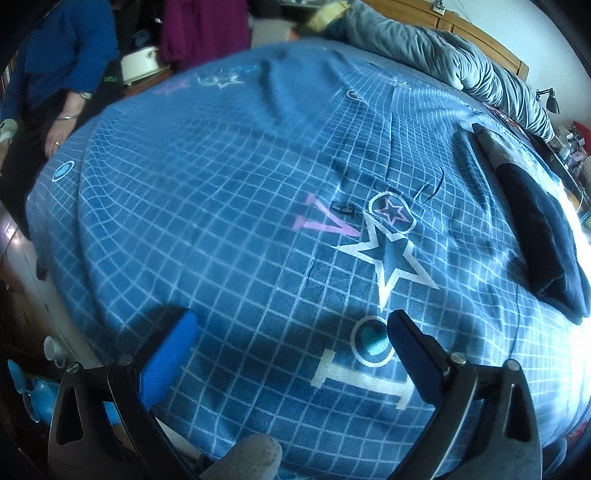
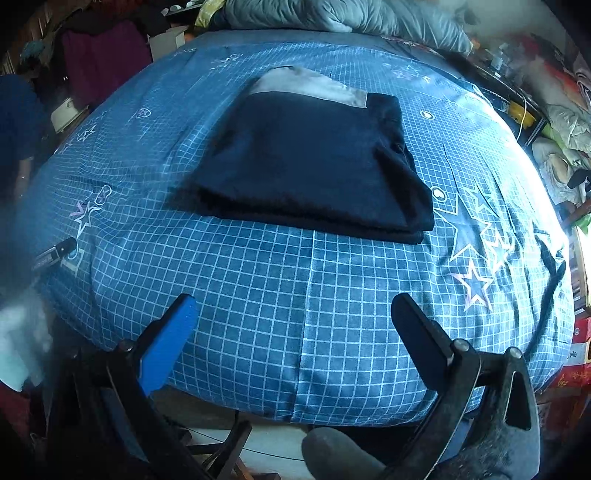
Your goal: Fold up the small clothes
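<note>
- Dark navy garment (image 2: 310, 162) already folded, flat on the bed cover (image 2: 258, 295), grey band at its far edge.
- Right tool (image 2: 291, 314): spread, empty; garment straight ahead, far side, long axis left to right.
- Left tool (image 1: 291, 328): spread, empty; garment well to the right.
- Judged nearer: right tool.

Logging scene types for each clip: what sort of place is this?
Most likely a lived-in bedroom: a bed under a blue grid bedspread, a grey duvet bunched at its head, a wall lamp, cluttered shelves alongside.
</note>
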